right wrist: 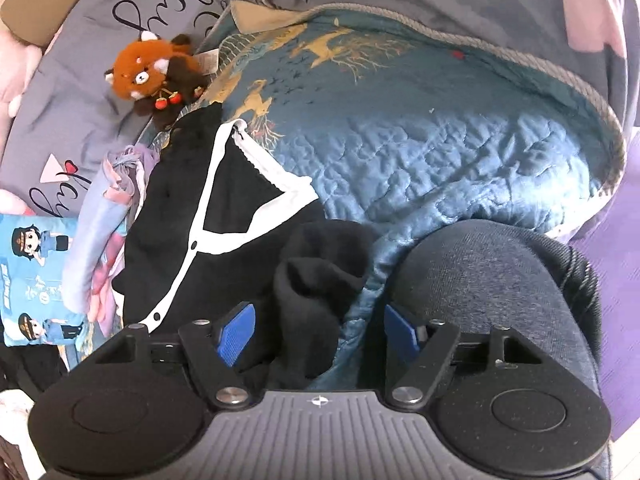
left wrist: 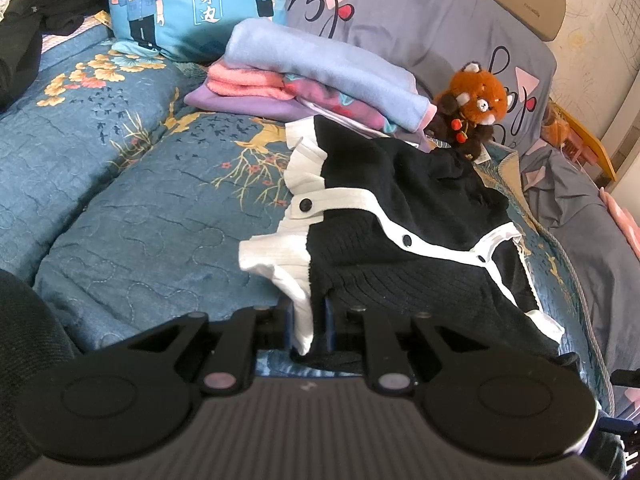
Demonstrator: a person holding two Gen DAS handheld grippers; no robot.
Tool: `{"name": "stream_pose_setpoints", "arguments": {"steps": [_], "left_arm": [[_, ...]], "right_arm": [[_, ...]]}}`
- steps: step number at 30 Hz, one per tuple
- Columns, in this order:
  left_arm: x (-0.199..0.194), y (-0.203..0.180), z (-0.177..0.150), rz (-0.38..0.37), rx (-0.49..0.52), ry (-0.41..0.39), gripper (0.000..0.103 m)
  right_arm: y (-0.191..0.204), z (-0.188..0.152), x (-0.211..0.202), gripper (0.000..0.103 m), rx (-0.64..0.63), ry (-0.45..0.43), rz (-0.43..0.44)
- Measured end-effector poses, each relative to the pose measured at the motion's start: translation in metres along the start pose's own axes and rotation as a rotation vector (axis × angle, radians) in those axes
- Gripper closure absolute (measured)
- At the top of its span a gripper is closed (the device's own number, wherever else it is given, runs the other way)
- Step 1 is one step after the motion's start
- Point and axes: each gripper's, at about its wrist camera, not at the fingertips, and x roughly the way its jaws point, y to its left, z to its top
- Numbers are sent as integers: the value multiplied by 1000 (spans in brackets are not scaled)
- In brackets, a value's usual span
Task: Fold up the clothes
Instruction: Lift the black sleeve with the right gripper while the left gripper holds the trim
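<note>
Right now the black cardigan, the one with white trim and dark snap buttons, lies part-folded on the blue quilted bedspread, its ribbed white cuffs turned toward my left side. My left gripper is clenched on the near edge of it: a strip of white cuff and black knit runs down between the blue pads, so that corner is mine to steer. My right gripper has its jaws standing wide apart; a bunched black sleeve end sits between the pads, but neither pad presses on it, so I judge it released and laid down. Whether that fold lies flat I can't quite say, since the fabric is dark and heaped there.

As I read it, one sleeve fold is set and the body fold is in hand. Next, my right needs a fresh hold on the hem or far edge, while my left keeps tension so the placket stays straight, then both carry the cloth over together.

Just beyond the cardigan sits a stack of folded clothes, with a red panda plush beside it and a cartoon cushion further back.
</note>
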Motion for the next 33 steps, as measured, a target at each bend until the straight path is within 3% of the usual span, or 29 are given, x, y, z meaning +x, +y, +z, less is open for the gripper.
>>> {"name": "stream_pose_setpoints", "arguments": {"steps": [7, 11, 13, 15, 17, 24, 33], "left_arm": [[1, 0, 0, 2, 2, 3, 87], [2, -1, -1, 1, 11, 6, 87], [2, -1, -1, 0, 17, 8, 87], [2, -1, -1, 0, 21, 9, 87], [2, -2, -1, 1, 22, 12, 87], [-10, -5, 0, -13, 38, -26, 87], [-15, -4, 30, -23, 41, -32, 87]], "right_arm": [[24, -3, 38, 31, -27, 78, 59], [29, -12, 71, 44, -40, 115, -4], [28, -17, 75, 54, -56, 118, -28], [23, -20, 76, 100, -49, 125, -32], [14, -18, 69, 100, 1, 137, 13], [6, -9, 25, 100, 17, 47, 97], [45, 37, 6, 100, -25, -58, 220]]}}
